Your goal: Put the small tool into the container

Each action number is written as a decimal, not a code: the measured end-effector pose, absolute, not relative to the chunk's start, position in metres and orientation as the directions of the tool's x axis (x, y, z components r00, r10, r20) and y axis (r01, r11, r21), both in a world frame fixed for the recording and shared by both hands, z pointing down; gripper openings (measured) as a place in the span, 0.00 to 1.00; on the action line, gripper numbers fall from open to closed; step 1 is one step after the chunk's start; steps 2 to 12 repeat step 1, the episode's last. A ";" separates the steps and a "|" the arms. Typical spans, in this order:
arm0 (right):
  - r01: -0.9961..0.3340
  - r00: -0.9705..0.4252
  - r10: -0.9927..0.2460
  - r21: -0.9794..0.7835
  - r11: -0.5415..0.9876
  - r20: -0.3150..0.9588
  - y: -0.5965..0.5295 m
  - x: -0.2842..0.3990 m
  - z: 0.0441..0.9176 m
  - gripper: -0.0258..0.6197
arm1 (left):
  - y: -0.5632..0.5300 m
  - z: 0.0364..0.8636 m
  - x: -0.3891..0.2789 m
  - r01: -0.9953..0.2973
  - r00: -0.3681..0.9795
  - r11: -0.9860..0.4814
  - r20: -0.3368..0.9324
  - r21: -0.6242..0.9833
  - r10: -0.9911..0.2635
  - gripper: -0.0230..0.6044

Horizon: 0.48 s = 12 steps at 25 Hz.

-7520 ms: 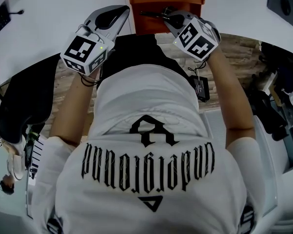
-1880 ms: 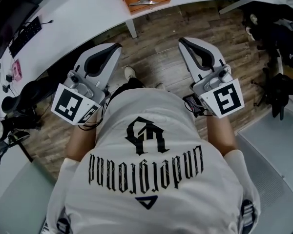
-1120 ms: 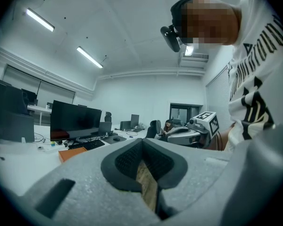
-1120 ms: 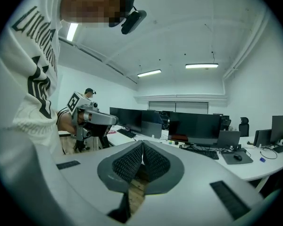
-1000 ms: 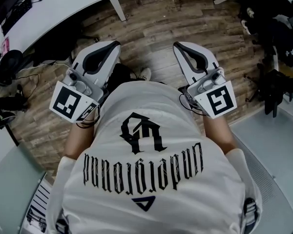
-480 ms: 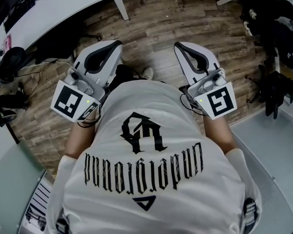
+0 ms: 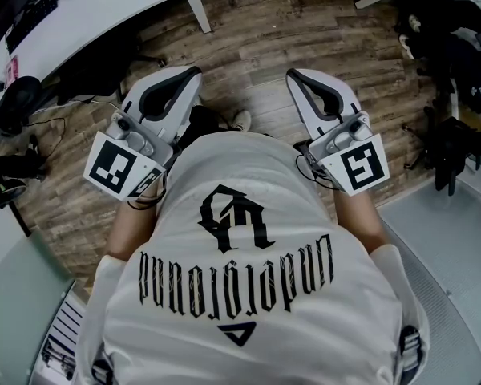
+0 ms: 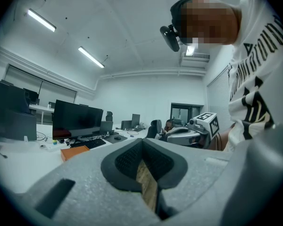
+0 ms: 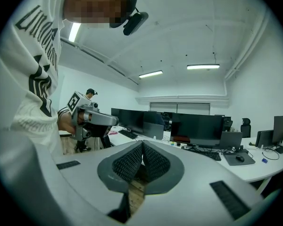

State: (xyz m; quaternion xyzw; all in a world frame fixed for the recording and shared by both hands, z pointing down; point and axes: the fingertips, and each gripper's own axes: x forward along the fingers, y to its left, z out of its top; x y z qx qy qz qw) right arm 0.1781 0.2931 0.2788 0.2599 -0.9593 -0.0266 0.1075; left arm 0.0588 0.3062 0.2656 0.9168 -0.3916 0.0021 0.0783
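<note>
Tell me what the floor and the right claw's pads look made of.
Floor: wood or wood-look planks, matte; grain and plank seams show. Pads of the right claw: dark, probably rubber, matte; fine dimpled texture.

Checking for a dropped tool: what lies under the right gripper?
Only wooden floor shows under the right gripper, whose jaws are shut on nothing. No tool is visible. The gripper itself and the white shirt cover the floor nearer the person.
</note>
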 end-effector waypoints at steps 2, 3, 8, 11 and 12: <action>-0.492 -0.842 -0.504 0.107 0.864 0.193 0.293 0.177 0.279 0.06 | 0.306 0.266 0.058 -0.719 0.693 -0.681 0.066 0.143 -0.718 0.06; -0.492 -0.842 -0.504 0.107 0.864 0.193 0.293 0.177 0.279 0.06 | 0.306 0.266 0.058 -0.719 0.693 -0.681 0.066 0.143 -0.718 0.06; -0.492 -0.842 -0.504 0.107 0.864 0.193 0.293 0.177 0.279 0.06 | 0.306 0.266 0.058 -0.719 0.693 -0.681 0.066 0.143 -0.718 0.06; -0.492 -0.842 -0.504 0.107 0.864 0.193 0.293 0.177 0.279 0.06 | 0.306 0.266 0.058 -0.719 0.693 -0.681 0.066 0.143 -0.718 0.06; -0.492 -0.842 -0.504 0.107 0.864 0.193 0.293 0.177 0.279 0.06 | 0.306 0.266 0.058 -0.719 0.693 -0.681 0.066 0.143 -0.718 0.06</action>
